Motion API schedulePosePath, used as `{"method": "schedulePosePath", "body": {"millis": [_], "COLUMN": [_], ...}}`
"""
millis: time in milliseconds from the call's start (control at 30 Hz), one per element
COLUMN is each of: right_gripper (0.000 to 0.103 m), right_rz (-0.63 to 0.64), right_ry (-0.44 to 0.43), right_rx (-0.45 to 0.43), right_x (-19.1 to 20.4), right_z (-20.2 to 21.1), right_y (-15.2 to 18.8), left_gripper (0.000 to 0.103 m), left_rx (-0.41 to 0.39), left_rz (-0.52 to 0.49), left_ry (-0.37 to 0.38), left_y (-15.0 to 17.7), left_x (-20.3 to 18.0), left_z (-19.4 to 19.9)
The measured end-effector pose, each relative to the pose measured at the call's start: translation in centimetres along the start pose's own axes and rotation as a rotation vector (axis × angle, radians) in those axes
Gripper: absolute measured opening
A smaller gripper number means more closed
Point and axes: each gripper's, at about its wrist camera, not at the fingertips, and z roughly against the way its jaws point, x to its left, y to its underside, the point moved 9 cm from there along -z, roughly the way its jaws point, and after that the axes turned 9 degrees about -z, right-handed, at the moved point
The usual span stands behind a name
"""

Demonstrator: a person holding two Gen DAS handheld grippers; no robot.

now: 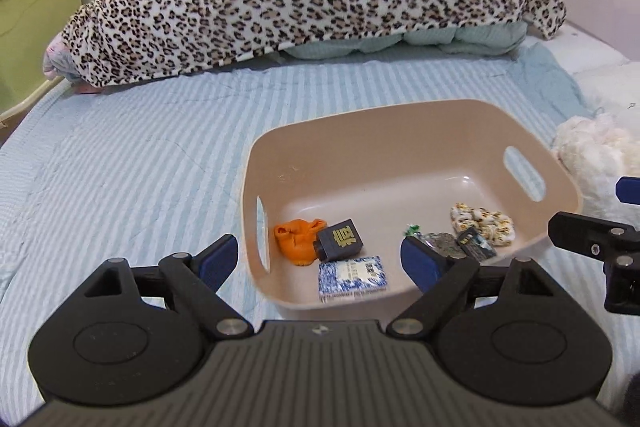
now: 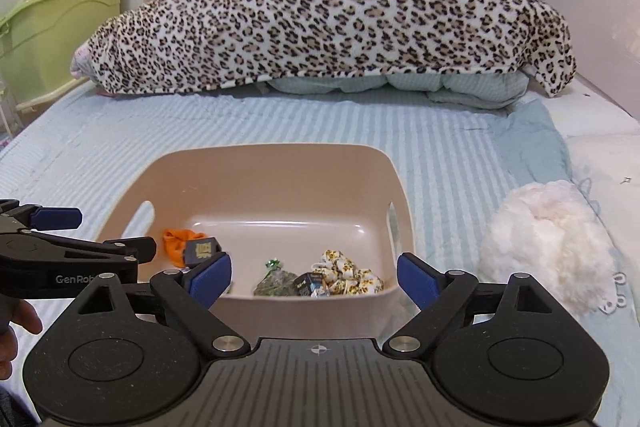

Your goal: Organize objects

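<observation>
While both grippers, L & R, gape empty, beige bin holds orange pouch, dark box, blue-white packet.

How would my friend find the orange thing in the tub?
Find the beige tub on the striped bed. Look in its left corner beside the handle slot. The orange cloth lies crumpled there against a dark little box, the only orange item inside.

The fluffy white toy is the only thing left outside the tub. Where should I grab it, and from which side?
Pinch the fluffy white toy across its rounded top, coming down from above with the right gripper, which is open and nearest. It lies on the bed right of the tub, soft and domed, with no handle or edge.
</observation>
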Motion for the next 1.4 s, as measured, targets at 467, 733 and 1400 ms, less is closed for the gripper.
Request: {"method": "schedulePosePath", "body": {"millis": [467, 733, 1400], "right_gripper": [0.098, 0.099, 0.1], "right_rz": [-0.113, -0.088, -0.058], "right_ry": [-0.062, -0.06, -0.097], "right_rx": [-0.029, -0.04, -0.026], "right_x": [-0.3, 0.5, 1.9], "right_z": [7.3, 10.5, 15.6], "right_y": [3.8, 6.5, 11.1], "left_gripper": [0.089, 0.089, 0.089], "left_rx": [-0.048, -0.065, -0.094], "left_rz": [0.012, 0.011, 0.022], "left_ry": [0.007, 0.021, 0.035], "left_y": [3.6, 5.9, 10.9], "left_x": [0.0, -0.8, -1.5], "left_z": [7.9, 11.0, 17.3]}}
